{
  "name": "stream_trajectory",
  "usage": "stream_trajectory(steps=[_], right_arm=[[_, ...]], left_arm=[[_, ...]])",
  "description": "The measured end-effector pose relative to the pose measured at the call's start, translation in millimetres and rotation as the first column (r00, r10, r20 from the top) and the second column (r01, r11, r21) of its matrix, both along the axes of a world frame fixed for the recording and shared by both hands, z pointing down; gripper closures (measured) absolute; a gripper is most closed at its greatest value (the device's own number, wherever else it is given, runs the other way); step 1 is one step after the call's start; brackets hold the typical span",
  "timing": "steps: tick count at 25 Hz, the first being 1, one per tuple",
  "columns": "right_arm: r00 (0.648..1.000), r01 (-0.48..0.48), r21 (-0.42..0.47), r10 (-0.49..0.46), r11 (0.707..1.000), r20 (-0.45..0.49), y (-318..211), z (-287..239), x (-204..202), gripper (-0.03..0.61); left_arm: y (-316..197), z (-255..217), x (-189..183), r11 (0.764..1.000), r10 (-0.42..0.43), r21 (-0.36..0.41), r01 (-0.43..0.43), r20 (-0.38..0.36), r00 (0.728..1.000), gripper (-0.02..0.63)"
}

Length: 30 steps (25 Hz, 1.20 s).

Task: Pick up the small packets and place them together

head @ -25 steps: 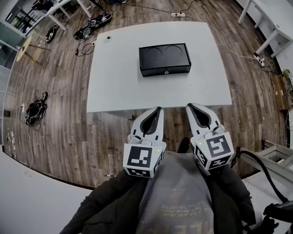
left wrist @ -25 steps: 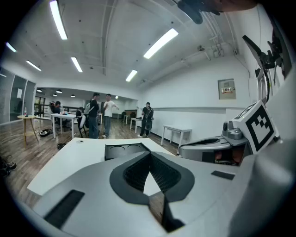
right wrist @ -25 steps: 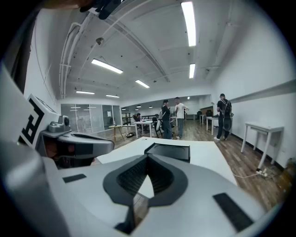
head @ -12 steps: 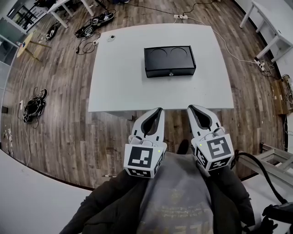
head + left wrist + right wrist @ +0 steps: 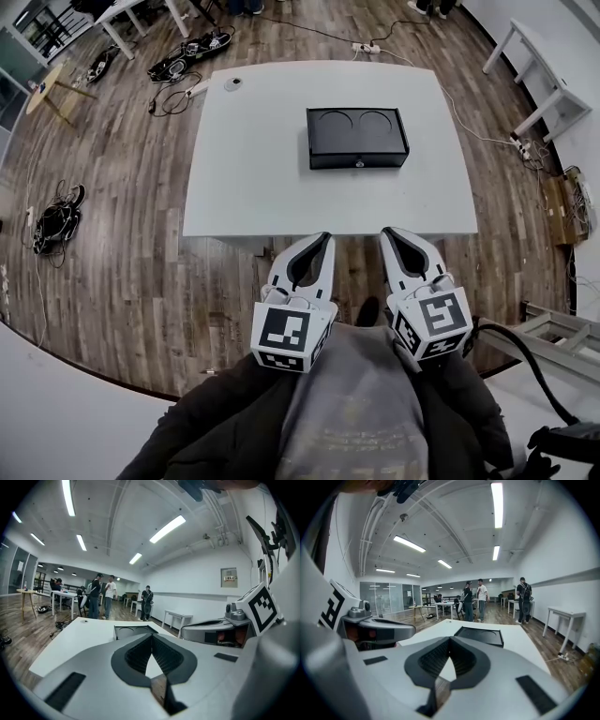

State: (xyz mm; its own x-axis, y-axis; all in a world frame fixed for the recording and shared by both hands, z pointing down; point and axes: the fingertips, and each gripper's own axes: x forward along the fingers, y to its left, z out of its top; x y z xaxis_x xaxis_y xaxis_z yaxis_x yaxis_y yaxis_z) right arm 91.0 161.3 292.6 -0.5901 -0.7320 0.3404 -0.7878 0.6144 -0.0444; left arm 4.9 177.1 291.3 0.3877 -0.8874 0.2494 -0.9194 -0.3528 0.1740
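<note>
There are two grippers, and both are held side by side close to the person's chest, over the wood floor (image 5: 131, 281), just short of the near edge of the table. The left gripper (image 5: 324, 237) has its two jaws pressed together with nothing between them. The right gripper (image 5: 386, 232) is the same: two jaws together, nothing in them. Each gripper has one cube with black and white squares on it, so there are two cubes, the left cube (image 5: 286, 336) and the right cube (image 5: 433, 323).

In front of them is one big white table (image 5: 253, 169). On it sits one black box (image 5: 357, 137), a bit to the right of the middle. The top of the box has two round dents, one beside the other. One small round thing (image 5: 233, 82) lies near the far left corner of the table, well apart from the box. I cannot tell where the small packets are, since no view shows them.

In the left gripper view the closed tips of the left gripper (image 5: 151, 634) point at the table and the box (image 5: 133, 631). In the right gripper view the closed tips of the right gripper (image 5: 450, 638) point the same way, with the box (image 5: 480, 635) ahead. Past the table three people (image 5: 480, 599) stand on the floor.

One heap of black cables (image 5: 53, 222) lies on the floor at the left
</note>
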Motion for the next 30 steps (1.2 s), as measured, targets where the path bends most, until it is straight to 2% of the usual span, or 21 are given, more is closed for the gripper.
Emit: stream_trajectory(steps=[3,7,14,22,30], right_arm=[[1.000,0.000,0.002,0.000,1.000,0.025,3,-4,-17,0.574],[1.000,-0.009,-0.015,0.009,1.000,0.001,7,5,-28,0.574],[1.000,-0.032,-0.058,0.032,0.998,-0.001,-15,21,-27,0.574],[0.999,-0.012,-0.123,0.017,0.992,0.038,-84,48,-25,0.574],[0.999,0.032,-0.213,-0.025,0.977,0.034,-139,87,-18,0.574]], left_arm=[[1,1,-19,1.000,-0.012,-0.009,0.012,-0.017,1.000,0.608],[3,10,-39,0.999,-0.033,-0.040,0.032,-0.041,0.999,0.608],[-10,26,-38,0.996,-0.019,-0.088,0.017,-0.024,1.000,0.608],[-72,31,-37,0.991,-0.047,-0.122,0.054,0.059,0.997,0.608],[-134,57,-15,0.978,-0.033,-0.202,0.051,0.091,0.995,0.607]])
